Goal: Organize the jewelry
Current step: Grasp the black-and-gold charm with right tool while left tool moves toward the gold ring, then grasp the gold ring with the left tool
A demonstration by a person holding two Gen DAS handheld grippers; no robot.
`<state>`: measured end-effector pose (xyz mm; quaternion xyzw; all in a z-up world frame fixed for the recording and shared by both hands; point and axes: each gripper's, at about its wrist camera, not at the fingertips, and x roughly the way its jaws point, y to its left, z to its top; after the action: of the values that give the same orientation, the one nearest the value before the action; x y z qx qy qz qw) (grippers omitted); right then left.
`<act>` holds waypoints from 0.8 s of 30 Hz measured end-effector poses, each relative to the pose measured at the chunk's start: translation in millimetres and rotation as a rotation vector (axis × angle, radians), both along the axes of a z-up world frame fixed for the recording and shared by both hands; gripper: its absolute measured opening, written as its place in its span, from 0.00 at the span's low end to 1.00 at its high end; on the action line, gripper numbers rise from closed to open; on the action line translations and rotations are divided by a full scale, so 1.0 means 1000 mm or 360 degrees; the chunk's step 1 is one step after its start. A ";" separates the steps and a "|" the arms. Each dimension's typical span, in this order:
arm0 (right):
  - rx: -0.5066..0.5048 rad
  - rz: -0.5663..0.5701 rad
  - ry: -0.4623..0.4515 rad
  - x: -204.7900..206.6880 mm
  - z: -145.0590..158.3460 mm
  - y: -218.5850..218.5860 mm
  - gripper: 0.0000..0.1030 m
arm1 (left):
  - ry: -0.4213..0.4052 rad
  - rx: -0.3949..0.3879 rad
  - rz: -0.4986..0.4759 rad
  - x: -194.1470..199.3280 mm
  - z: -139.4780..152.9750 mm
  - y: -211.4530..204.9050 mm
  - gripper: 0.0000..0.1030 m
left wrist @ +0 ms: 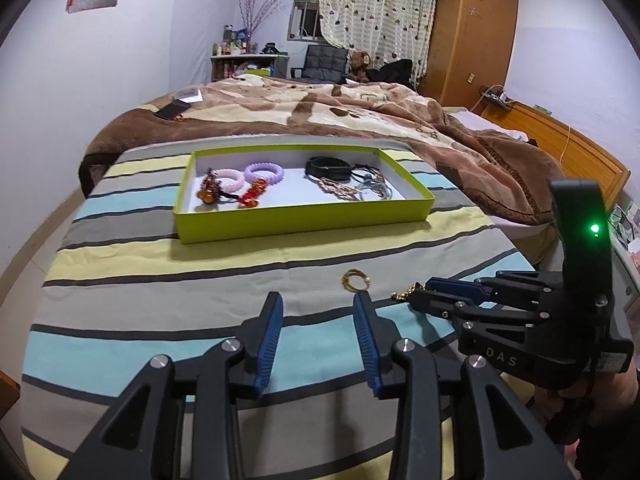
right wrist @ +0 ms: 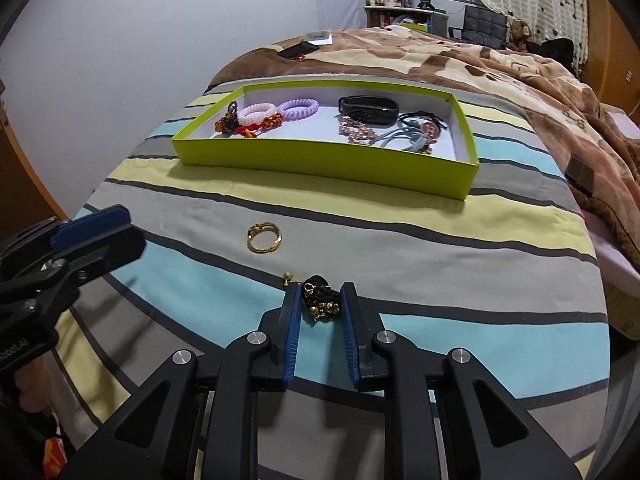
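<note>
While my right tongs (right wrist: pixel 320 304) are pinching the black beaded bracelet (right wrist: pixel 320 300) at lower centre, left tongs (left wrist: pixel 318 320) spread empty, dangling strands are risking a snag short of the green tray (right wrist: pixel 320 156).

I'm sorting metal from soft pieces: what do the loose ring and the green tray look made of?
Ring: probably polished gold-coloured metal; it glints yellow, though plating is possible. Tray: likely matte cardboard, with thin flat walls and white lining.
</note>
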<state>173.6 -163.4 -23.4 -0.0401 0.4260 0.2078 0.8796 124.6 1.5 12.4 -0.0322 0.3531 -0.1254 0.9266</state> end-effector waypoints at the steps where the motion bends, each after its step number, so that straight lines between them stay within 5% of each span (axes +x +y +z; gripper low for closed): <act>1: 0.0013 -0.0009 0.0001 -0.001 0.000 -0.003 0.19 | 0.0014 -0.0005 -0.0013 0.003 -0.001 -0.003 0.37; 15: 0.0140 -0.0119 -0.0005 0.000 0.006 -0.041 0.19 | 0.0230 0.0178 -0.0079 0.049 -0.031 -0.051 0.44; 24: 0.0186 -0.0135 -0.0008 0.000 0.006 -0.051 0.19 | 0.0200 0.0350 -0.0052 0.055 -0.031 -0.066 0.40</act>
<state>173.3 -214.8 -17.6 0.0289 0.4122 0.1949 0.8895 179.4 -64.0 -18.8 0.0675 0.4225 -0.0988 0.8984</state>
